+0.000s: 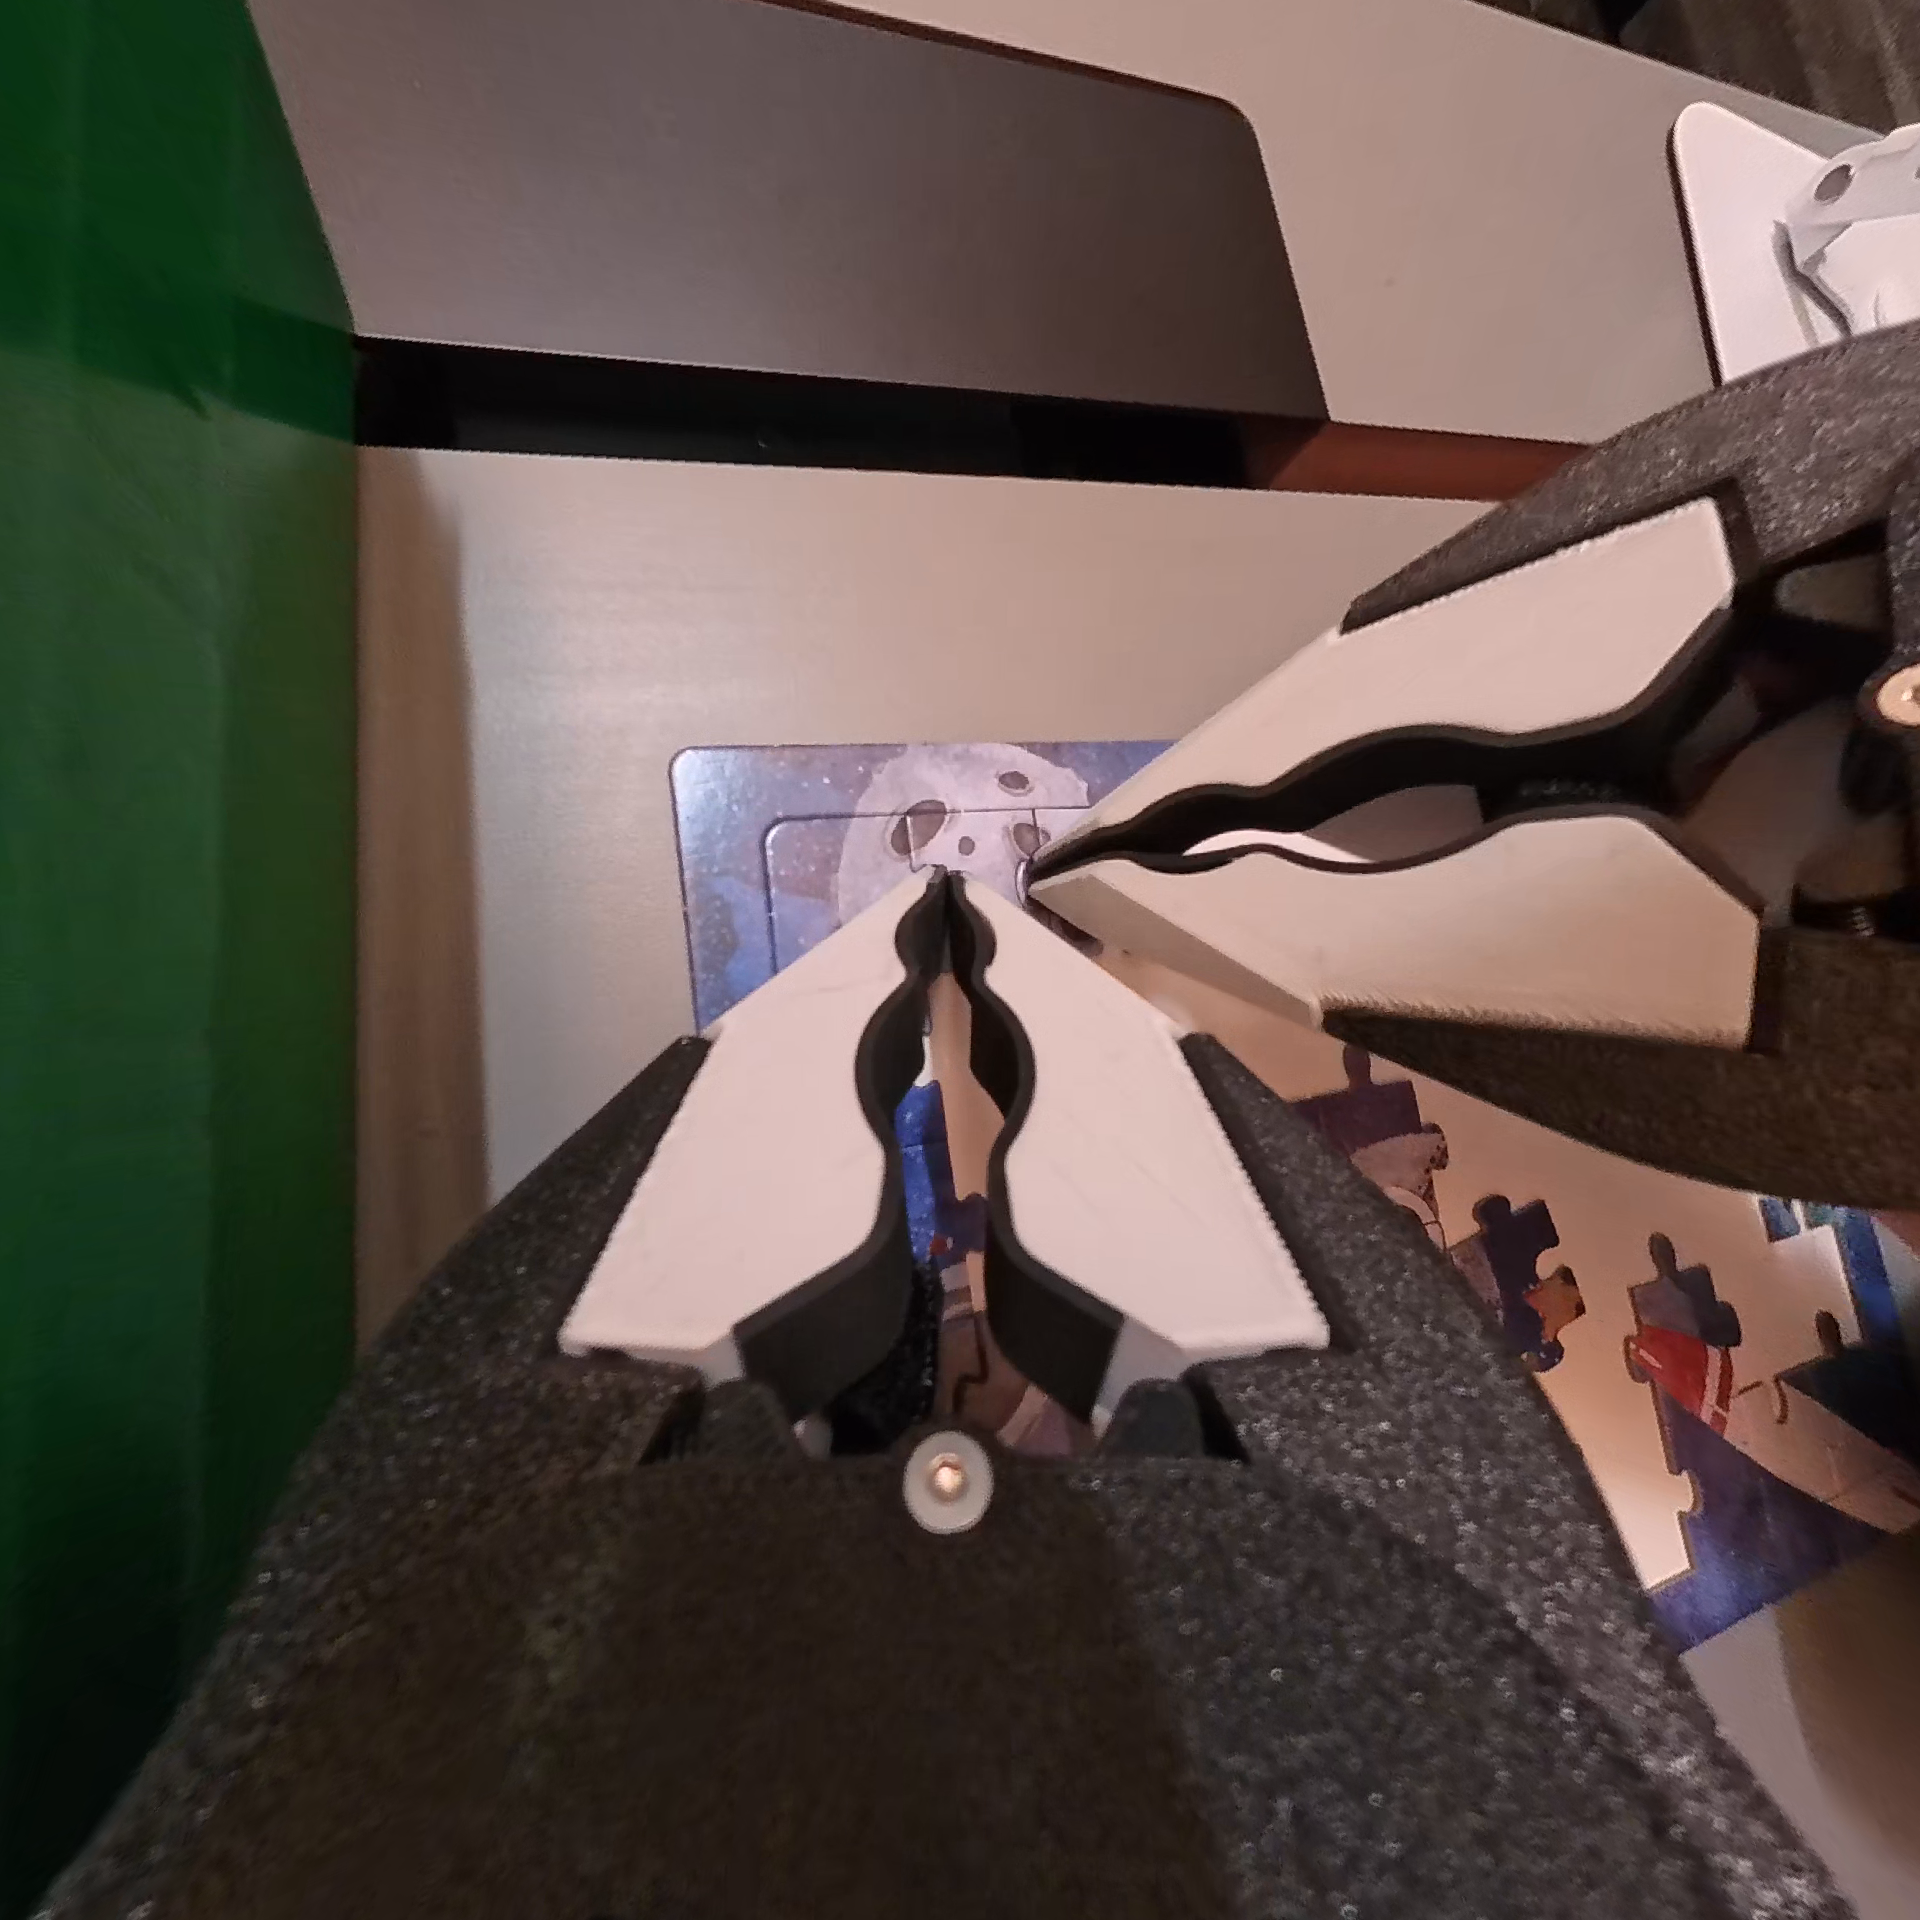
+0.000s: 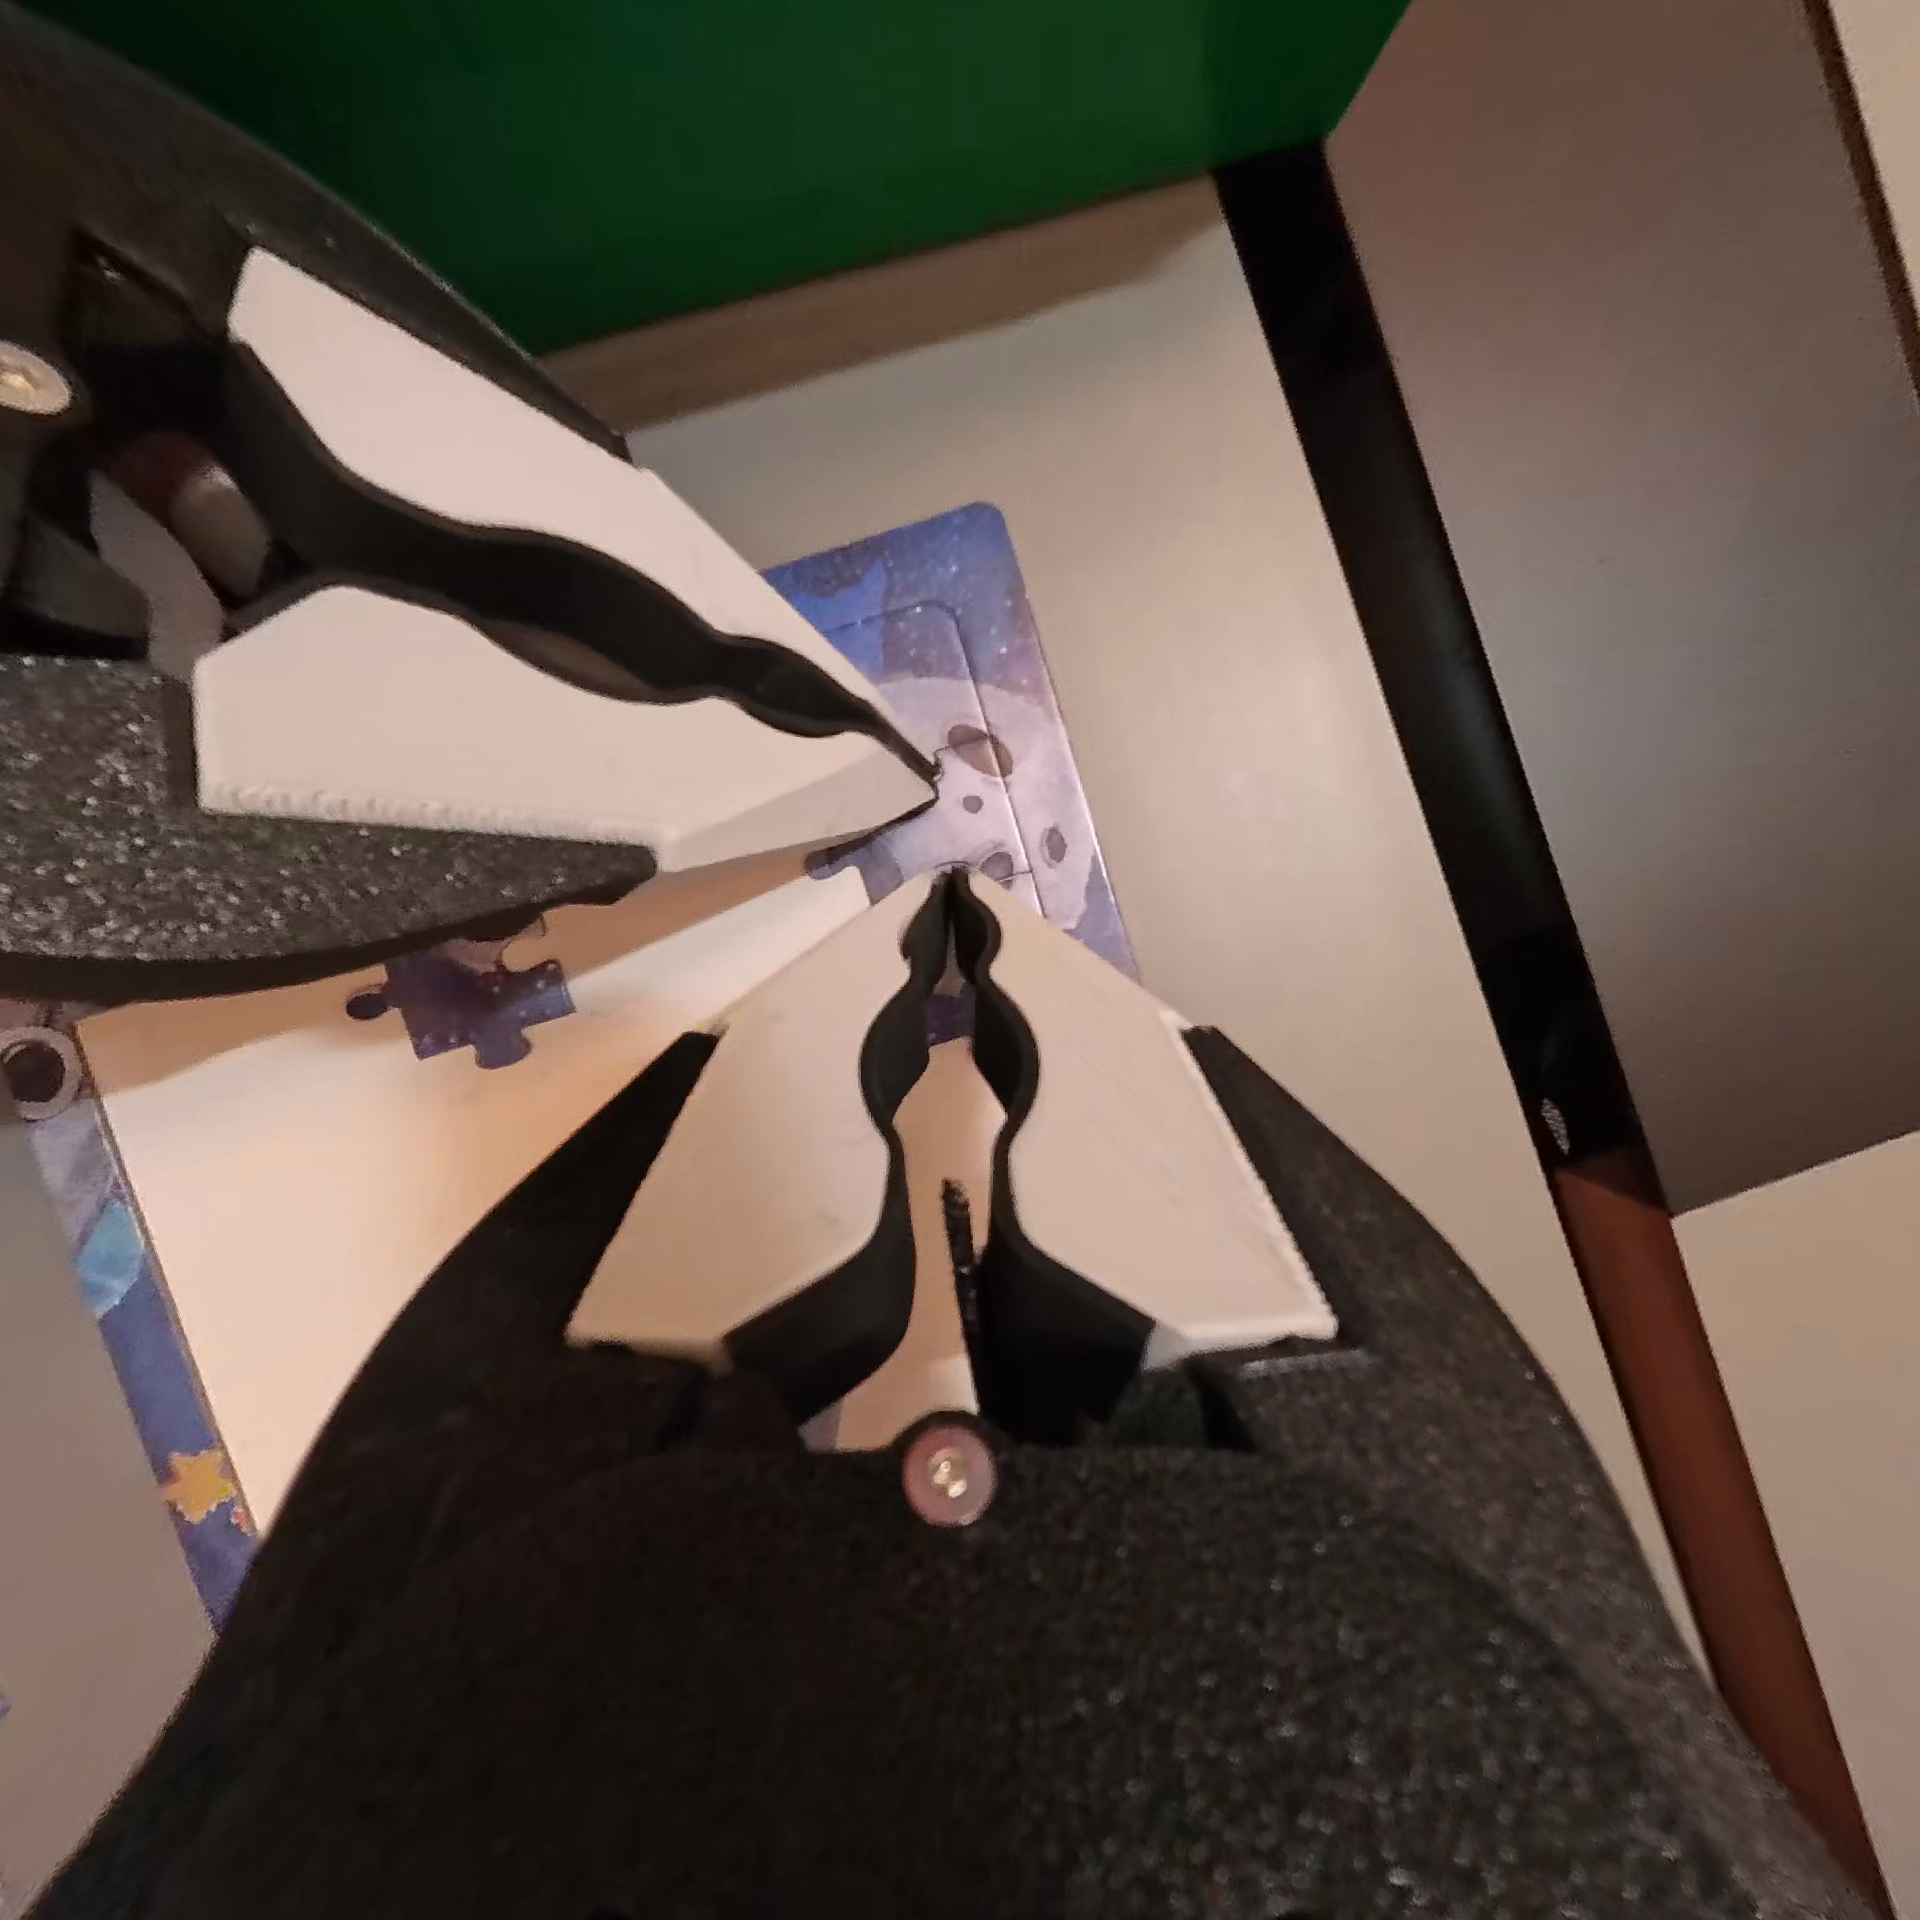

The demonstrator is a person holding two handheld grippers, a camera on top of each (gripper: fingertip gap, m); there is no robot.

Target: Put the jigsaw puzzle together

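The puzzle board [image 1: 717, 883] has a blue starry frame and a white bare inside; it lies on a pale table. Grey moon pieces [image 1: 935, 831] sit fitted in its far corner. My left gripper [image 1: 943, 878] is shut, with its tips touching down on a moon piece. My right gripper [image 1: 1034, 868] comes in from the right, also shut, its tips on the neighbouring moon piece. In the right wrist view my right gripper [image 2: 954, 881] is shut at the moon pieces [image 2: 987, 790], and my left gripper [image 2: 930, 774] is shut just beyond. Several loose pieces [image 1: 1507, 1236] lie on the board's inside.
A green cloth [image 1: 156, 831] hangs at the table's left side. Grey panels and a dark gap [image 1: 727, 416] stand behind the table. A white object [image 1: 1818, 239] sits at the far right. A dark bar [image 2: 1403, 623] runs along the table's edge. A loose blue piece [image 2: 468, 997] lies under the left gripper. Left and right tips are no more than a few centimetres apart.
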